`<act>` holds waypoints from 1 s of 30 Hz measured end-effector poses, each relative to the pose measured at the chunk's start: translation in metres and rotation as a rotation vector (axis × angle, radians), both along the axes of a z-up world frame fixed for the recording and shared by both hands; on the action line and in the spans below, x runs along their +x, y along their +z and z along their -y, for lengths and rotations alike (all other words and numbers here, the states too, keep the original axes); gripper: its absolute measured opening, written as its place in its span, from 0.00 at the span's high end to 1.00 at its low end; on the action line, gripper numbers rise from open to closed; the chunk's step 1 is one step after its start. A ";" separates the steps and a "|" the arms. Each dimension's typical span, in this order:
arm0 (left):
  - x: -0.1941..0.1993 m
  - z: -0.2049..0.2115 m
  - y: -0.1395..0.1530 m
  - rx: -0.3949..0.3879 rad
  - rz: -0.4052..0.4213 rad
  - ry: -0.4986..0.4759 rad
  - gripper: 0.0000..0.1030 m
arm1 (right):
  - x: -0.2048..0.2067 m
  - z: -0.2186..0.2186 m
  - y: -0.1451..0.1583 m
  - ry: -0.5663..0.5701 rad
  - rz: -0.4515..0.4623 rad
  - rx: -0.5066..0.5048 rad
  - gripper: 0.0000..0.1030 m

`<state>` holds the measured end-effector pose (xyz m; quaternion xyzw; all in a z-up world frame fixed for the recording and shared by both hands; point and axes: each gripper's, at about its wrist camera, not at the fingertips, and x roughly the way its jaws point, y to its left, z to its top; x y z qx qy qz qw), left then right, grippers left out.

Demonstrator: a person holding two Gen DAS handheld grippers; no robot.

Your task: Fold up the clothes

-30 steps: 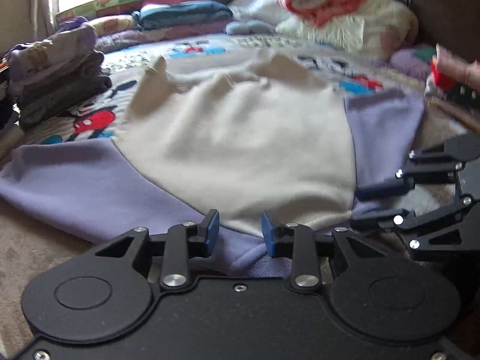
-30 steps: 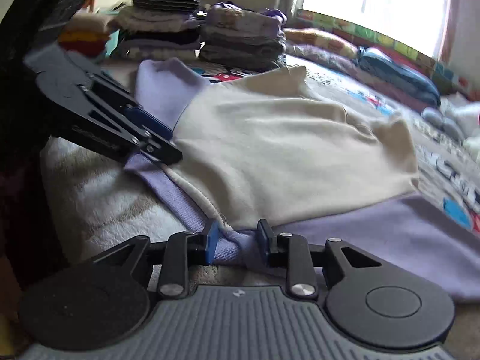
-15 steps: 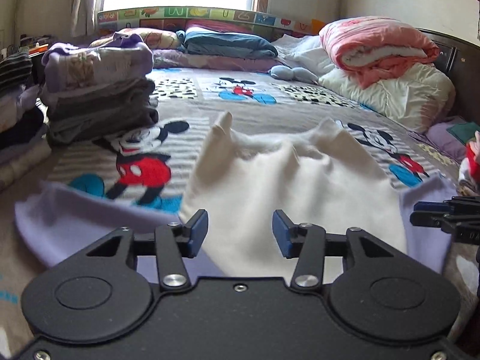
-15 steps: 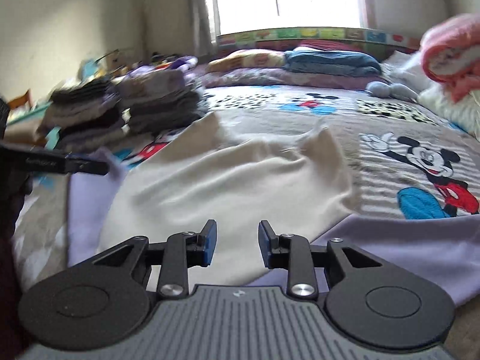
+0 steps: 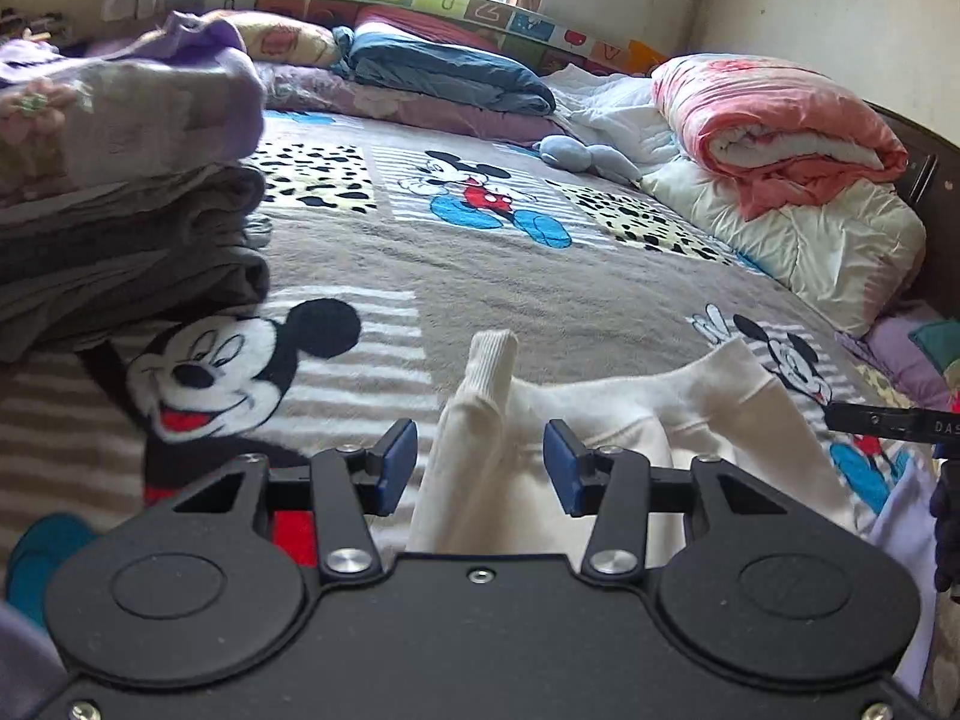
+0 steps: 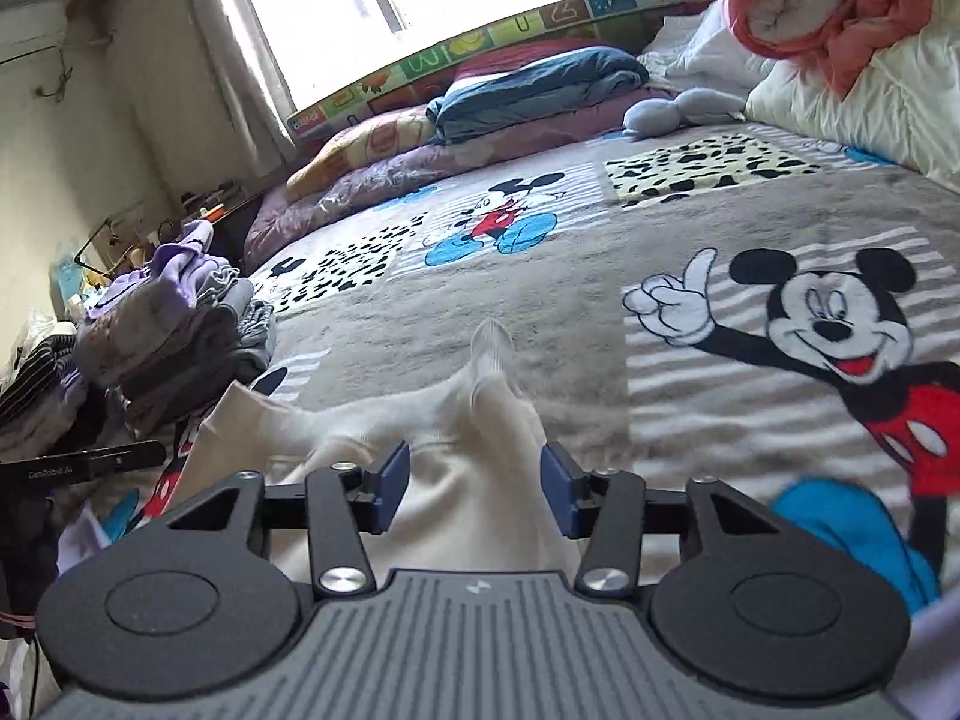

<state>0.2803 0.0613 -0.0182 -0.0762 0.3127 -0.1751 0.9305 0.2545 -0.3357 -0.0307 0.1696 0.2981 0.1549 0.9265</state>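
The left gripper (image 5: 479, 469) stands with its blue pads spread and nothing pinched. Straight ahead of it and just below lies the cream sweatshirt (image 5: 606, 450), a ribbed cuff (image 5: 493, 360) poking up beyond the gap between the pads and slightly to its left. The cloth runs from in front of this claw off to its right, where the tip of the other claw juts in at the edge. To the left, well apart, is a stack of folded clothes (image 5: 126, 222) on the Mickey Mouse blanket (image 5: 540, 276).

The right gripper (image 6: 475, 487) has its jaws opening, with cream cloth seen between the pads but neither pad pressing on it. From here the sweatshirt spreads ahead and to the left, its blurred cuff (image 6: 492, 348) just beyond the fingertips.

Judging from both views, the garment's long axis lies across from one claw to the other, each equally near its own end, so a two-handed regrasp looks the likely next call.
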 end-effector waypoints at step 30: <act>0.080 -0.094 -0.096 -0.746 -0.451 0.153 0.90 | 0.071 0.077 -0.111 -0.119 -0.235 0.725 0.93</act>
